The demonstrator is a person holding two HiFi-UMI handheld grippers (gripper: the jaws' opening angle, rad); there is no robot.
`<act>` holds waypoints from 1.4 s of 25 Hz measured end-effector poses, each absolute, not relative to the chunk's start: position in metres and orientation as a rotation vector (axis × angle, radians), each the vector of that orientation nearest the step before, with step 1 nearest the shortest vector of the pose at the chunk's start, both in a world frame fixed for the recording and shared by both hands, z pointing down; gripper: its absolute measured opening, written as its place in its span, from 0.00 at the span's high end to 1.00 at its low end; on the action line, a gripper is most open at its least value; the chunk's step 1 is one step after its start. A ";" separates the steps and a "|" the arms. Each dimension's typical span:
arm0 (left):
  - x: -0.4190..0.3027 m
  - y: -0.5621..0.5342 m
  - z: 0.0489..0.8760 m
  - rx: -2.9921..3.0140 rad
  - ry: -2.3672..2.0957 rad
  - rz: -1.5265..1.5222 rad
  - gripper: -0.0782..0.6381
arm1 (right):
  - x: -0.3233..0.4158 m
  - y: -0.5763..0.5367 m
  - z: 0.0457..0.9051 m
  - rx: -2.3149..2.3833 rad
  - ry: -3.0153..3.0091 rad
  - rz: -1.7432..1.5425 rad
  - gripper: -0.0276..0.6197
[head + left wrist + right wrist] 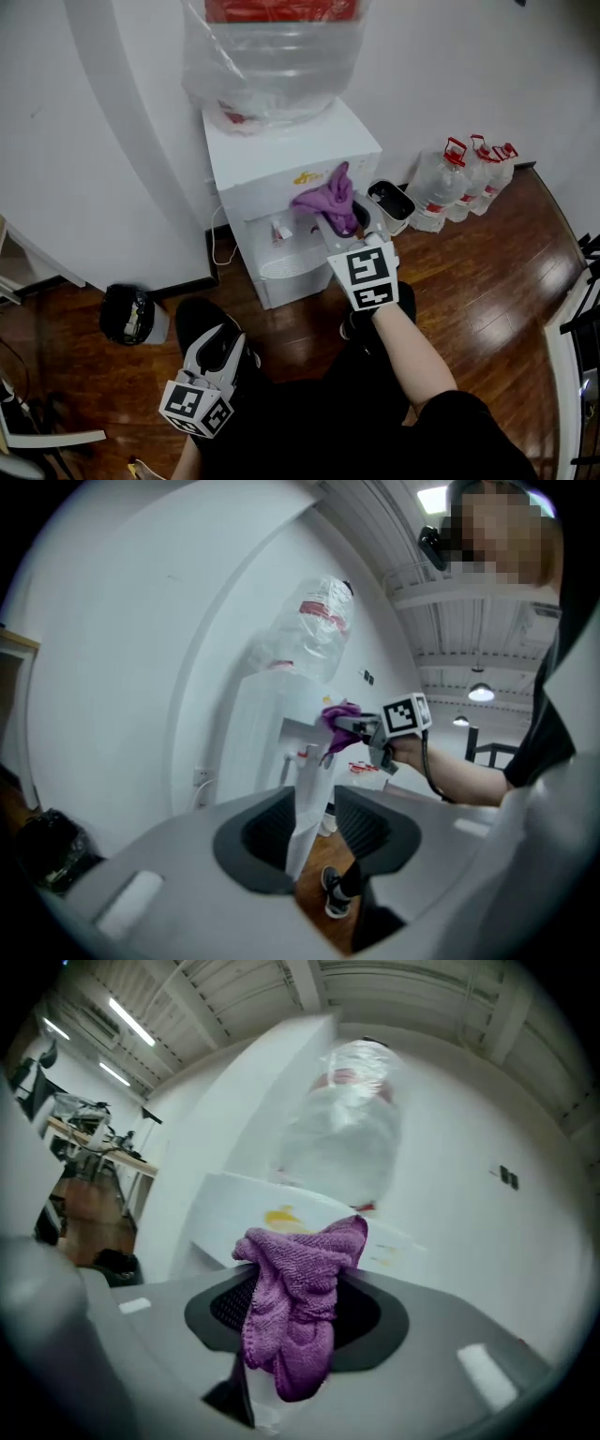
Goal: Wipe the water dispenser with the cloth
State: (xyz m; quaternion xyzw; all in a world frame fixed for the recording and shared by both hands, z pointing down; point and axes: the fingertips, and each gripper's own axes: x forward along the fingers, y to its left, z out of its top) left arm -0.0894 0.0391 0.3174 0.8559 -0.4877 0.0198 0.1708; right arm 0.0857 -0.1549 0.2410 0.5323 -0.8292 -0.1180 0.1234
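The white water dispenser (pixel 291 178) stands against the wall with a plastic-wrapped bottle (pixel 272 56) on top. My right gripper (pixel 345 223) is shut on a crumpled purple cloth (pixel 326 199), which it holds against the dispenser's front, just above the tap recess. In the right gripper view the cloth (pixel 295 1307) fills the jaws, with the dispenser (pixel 234 1208) right behind it. My left gripper (pixel 217 345) hangs low at the left, away from the dispenser. Its jaws are open with nothing between them. The left gripper view shows the dispenser (pixel 267 733) and the cloth (pixel 339 714) ahead.
A black waste bin (pixel 127 314) sits on the wooden floor left of the dispenser. On its right are a small white bin (pixel 391 203) and several water jugs (pixel 450 183). A cable (pixel 222 248) loops down beside the dispenser. White furniture (pixel 562 366) lines the right edge.
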 end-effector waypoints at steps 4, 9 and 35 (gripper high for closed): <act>-0.078 0.039 0.321 2.441 -1.347 0.071 0.68 | 0.208 -0.184 0.211 1.921 -2.230 -0.308 0.67; -0.062 0.046 0.326 2.423 -1.321 0.102 0.68 | 0.197 -0.188 0.204 1.859 -2.366 -0.431 0.67; -0.070 0.093 0.321 2.384 -1.390 0.120 0.68 | 0.138 -0.172 0.299 1.323 -1.539 -1.275 0.66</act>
